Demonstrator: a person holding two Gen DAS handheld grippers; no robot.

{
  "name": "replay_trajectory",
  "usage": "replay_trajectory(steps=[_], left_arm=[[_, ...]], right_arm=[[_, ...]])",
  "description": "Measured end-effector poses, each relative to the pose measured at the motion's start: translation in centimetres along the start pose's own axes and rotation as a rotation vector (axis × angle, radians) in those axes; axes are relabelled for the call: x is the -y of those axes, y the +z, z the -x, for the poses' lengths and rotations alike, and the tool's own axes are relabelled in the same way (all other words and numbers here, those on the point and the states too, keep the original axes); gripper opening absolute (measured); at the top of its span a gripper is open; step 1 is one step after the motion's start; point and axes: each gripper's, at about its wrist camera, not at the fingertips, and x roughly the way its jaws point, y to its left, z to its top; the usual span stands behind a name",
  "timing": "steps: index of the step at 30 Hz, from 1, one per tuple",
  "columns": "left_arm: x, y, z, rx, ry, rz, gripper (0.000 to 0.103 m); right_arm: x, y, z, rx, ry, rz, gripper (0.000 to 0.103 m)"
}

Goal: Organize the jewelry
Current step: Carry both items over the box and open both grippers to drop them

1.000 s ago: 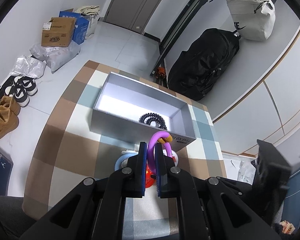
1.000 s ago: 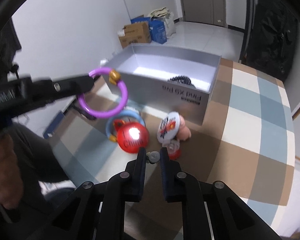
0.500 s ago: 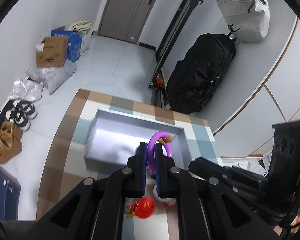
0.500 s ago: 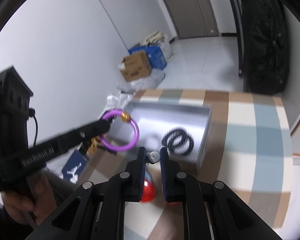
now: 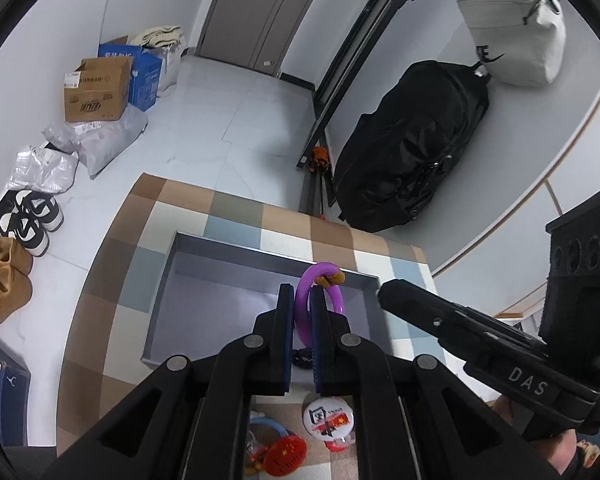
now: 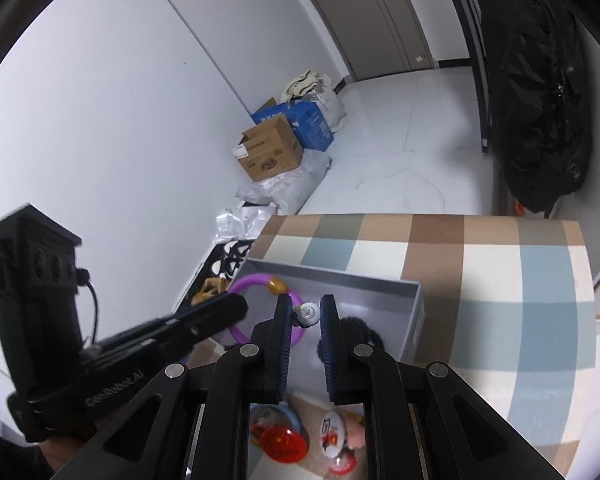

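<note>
Checkered table (image 5: 236,216): one box (image 5: 188,280), two tongs.

Purple bracelet (image 5: 318,300) with gold bead upright above grey box (image 5: 260,292), black beaded bracelet (image 6: 364,330) inside

This is a home, most likely the entrance hall of an apartment. The landmark is the table (image 5: 236,216) with a checked brown, blue and cream cloth. Left of the table, sneakers (image 5: 32,216) and brown boots (image 5: 4,280) stand on the pale tiled floor along the white wall. Beyond them lie parcel bags (image 5: 96,140) and cardboard boxes (image 5: 96,92). Behind the table is a grey door (image 5: 260,12) with a handle. To the right of the table, a black backpack (image 5: 412,148) leans on the wall.
</note>
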Motion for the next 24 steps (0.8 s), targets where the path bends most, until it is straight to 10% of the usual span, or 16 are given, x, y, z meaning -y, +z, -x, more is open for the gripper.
replay_trajectory(steps=[18,24], left_arm=[[-0.6,0.2,-3.5,-0.121,-0.069,0.07,0.006],[0.0,0.0,-2.9,-0.121,-0.044,0.045,0.025]], right_arm=[[3.1,0.6,-2.4,-0.068,-0.037,-0.098,0.016],[3.6,0.7,-1.1,-0.008,-0.02,-0.138,0.066]])
